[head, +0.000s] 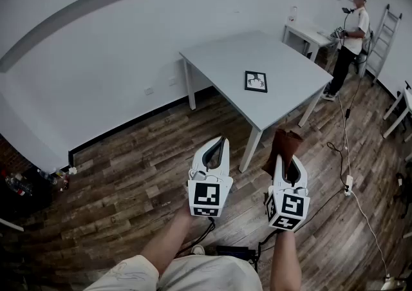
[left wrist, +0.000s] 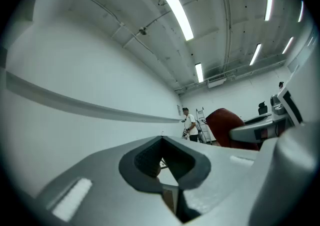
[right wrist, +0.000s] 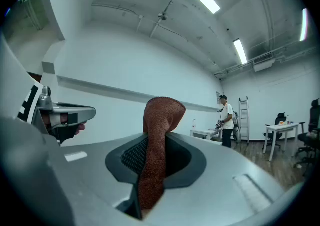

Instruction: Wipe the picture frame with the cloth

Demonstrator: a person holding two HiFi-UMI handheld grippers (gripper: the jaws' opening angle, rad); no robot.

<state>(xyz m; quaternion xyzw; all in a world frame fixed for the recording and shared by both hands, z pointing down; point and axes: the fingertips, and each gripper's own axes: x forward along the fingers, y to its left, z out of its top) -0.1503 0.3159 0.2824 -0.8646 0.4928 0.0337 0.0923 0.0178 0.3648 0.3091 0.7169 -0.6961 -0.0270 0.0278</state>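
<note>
Cloth [head: 284, 146], rust-brown and nubbly, stands up out of the right tool [head: 290, 162], whose two jaws are pressed onto it. In the right gripper view the cloth [right wrist: 159, 112] runs down through the gap of that tool [right wrist: 158, 142] and folds over at its top. The left tool [head: 221, 141] is held beside it with its jaws pressed together at the tips. In the left gripper view only the dark hollow behind the tips shows in the tool [left wrist: 162, 142], with nothing caught in it. Both tools are held over the wooden floor [head: 135, 174], short of the grey table [head: 290, 67]. The picture frame [head: 256, 81] lies flat on the table, near its middle and a little toward the near corner, well apart from both tools. A person [head: 351, 35] stands beyond the far right corner of the table, near a ladder [head: 386, 32].
</note>
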